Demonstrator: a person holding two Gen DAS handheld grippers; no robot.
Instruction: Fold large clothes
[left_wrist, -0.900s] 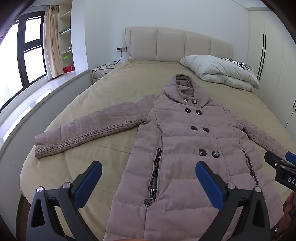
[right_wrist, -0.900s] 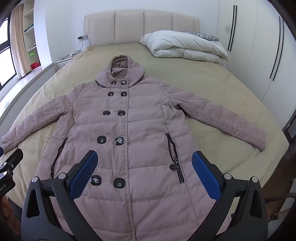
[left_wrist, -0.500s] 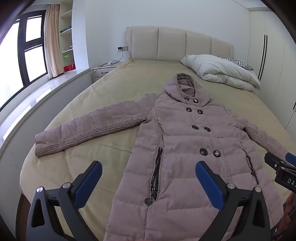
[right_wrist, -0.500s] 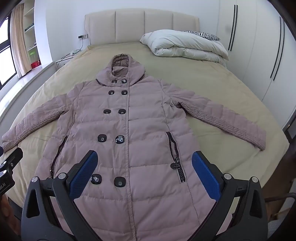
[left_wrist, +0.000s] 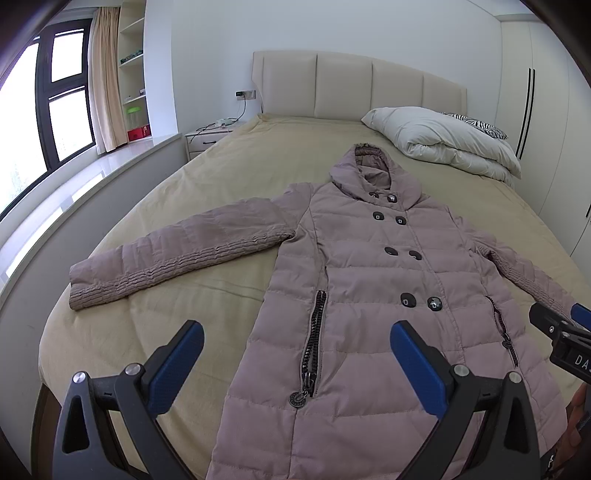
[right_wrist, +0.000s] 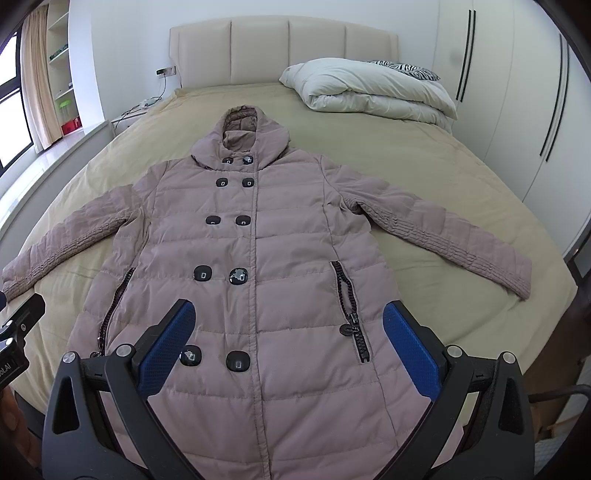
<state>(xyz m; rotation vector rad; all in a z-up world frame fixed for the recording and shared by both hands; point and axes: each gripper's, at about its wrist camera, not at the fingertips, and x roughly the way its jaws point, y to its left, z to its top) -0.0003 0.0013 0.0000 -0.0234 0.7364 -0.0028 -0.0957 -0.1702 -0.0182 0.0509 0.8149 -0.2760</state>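
Observation:
A long mauve padded coat (left_wrist: 373, 280) with a hood and dark buttons lies flat, front up, on the bed, both sleeves spread out; it also shows in the right wrist view (right_wrist: 258, 251). My left gripper (left_wrist: 295, 350) is open and empty, above the coat's lower left side near the left pocket zip (left_wrist: 312, 347). My right gripper (right_wrist: 288, 332) is open and empty, above the coat's lower front near the lowest buttons (right_wrist: 236, 360). The coat's hem is hidden below both views.
The bed (left_wrist: 229, 177) has a tan cover and a beige headboard. A folded white duvet (right_wrist: 373, 92) and zebra pillow lie at the back right. A window ledge (left_wrist: 74, 195) runs along the left, wardrobes (right_wrist: 517, 92) on the right.
Both grippers have drifted slightly; the coat sits a touch lower in each view. Nothing was grasped or moved.

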